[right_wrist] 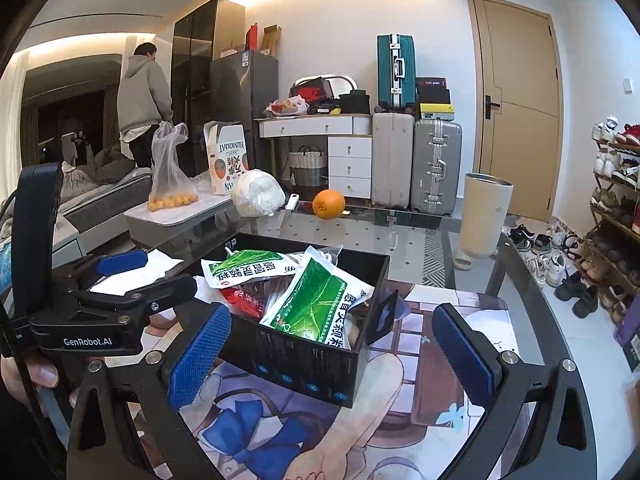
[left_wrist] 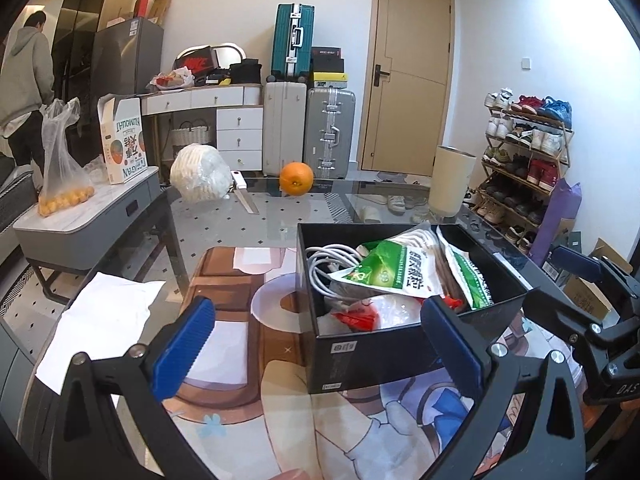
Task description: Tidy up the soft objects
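Only the left view shows white cables [left_wrist: 324,264] inside the black box [left_wrist: 380,360].

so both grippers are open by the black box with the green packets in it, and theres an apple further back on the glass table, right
Not quite: the fruit at the back of the glass table is an orange, not an apple, as both wrist views show. The rest holds: the left gripper and right gripper are open by the black box, and the green packets lie inside it.

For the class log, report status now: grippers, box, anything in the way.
Left gripper open, empty. Right gripper open, empty. Black box holds green packets and white cable. White paper lies left of box.
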Demonstrator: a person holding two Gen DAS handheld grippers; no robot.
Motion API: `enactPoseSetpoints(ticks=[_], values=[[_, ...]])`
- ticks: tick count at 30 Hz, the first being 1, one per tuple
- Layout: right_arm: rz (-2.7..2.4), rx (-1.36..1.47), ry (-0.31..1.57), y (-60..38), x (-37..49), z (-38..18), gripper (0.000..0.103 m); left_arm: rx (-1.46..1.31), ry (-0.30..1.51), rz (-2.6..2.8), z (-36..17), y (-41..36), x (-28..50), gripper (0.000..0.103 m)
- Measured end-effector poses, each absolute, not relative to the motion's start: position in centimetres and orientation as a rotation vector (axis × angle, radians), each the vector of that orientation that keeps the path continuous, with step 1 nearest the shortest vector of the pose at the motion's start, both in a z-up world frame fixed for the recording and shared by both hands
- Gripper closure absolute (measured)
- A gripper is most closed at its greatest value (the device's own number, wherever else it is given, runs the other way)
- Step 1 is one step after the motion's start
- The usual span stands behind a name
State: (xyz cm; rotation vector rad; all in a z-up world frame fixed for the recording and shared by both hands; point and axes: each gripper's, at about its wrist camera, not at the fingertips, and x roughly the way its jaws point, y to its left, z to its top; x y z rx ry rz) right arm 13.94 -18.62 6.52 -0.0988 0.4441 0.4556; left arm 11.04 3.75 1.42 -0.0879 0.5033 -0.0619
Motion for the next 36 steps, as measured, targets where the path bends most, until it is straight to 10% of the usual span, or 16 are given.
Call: enactPoseSetpoints(ticks=[36], values=[[0.453,-0.09,0.44,-18.61,14.53,6.08,0.001,-0.061,0.501,-0.046,1.29,3.7,11.1,0.0]])
